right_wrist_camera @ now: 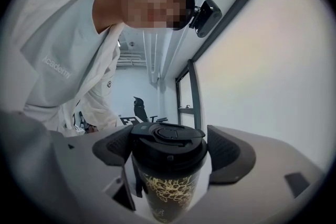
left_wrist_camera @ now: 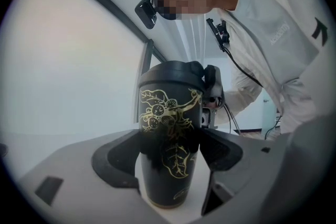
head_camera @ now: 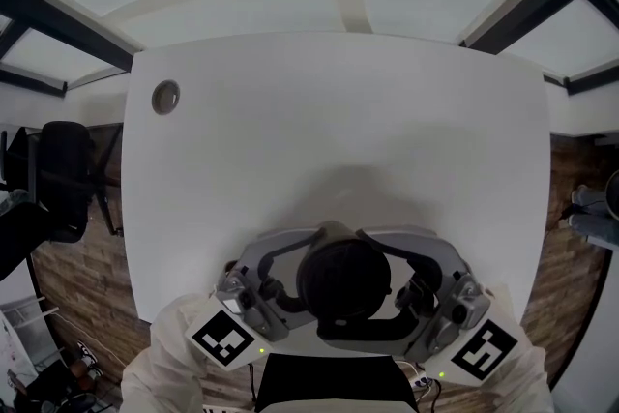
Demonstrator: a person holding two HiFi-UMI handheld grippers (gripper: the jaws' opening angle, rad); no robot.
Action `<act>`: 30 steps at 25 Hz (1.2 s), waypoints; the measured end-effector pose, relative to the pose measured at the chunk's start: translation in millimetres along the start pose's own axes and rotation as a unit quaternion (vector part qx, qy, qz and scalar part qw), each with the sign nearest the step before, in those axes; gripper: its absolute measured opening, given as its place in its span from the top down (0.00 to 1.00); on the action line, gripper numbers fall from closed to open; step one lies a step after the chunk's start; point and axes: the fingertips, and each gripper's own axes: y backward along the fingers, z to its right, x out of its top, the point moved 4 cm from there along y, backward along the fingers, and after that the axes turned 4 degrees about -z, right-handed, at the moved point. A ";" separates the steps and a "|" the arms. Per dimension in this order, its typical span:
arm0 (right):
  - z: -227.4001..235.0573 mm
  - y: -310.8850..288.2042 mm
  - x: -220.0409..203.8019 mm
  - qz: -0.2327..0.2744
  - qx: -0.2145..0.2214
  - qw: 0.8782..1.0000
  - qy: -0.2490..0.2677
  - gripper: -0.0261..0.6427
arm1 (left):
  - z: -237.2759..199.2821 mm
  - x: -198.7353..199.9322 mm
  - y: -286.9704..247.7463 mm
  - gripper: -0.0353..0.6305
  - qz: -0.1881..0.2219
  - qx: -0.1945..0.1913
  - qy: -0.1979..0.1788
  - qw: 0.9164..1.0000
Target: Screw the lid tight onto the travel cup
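The travel cup is black with a gold leaf print and stands upright on the white table near its front edge. Its black lid sits on top; from above it shows as a dark disc. My left gripper comes in from the left at body height, and its pads press both sides of the cup. My right gripper comes in from the right, higher up, and its pads close against the lid's rim. In the head view the left gripper and the right gripper frame the cup between them.
The white table stretches away beyond the cup, with a round cable hole at its far left. A black chair stands off the left edge on the wooden floor. The person's torso is close behind the grippers.
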 end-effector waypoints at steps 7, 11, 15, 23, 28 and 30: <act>-11.7 1.1 -1.5 -0.002 -0.082 0.997 -0.002 0.31 | 10.8 -3.8 1.1 0.40 0.005 0.074 0.004 0.997; -19.0 1.3 -3.1 0.009 -0.141 0.990 -0.018 0.31 | 16.8 -5.4 0.7 0.40 0.011 0.123 0.010 0.992; -20.8 2.9 -2.8 0.018 -0.169 0.985 -0.035 0.31 | 21.5 -6.1 -2.1 0.40 0.021 0.180 0.022 0.983; -24.1 7.6 -2.2 0.020 -0.189 0.981 -0.048 0.31 | 27.2 -5.0 -5.2 0.40 0.023 0.254 0.030 0.967; -27.4 10.5 -2.2 0.024 -0.217 0.974 -0.059 0.31 | 25.8 -5.1 -5.9 0.40 0.023 0.251 0.028 0.967; -28.7 11.6 -2.1 0.026 -0.230 0.971 -0.064 0.31 | 25.9 -4.9 -6.6 0.40 0.025 0.237 0.023 0.971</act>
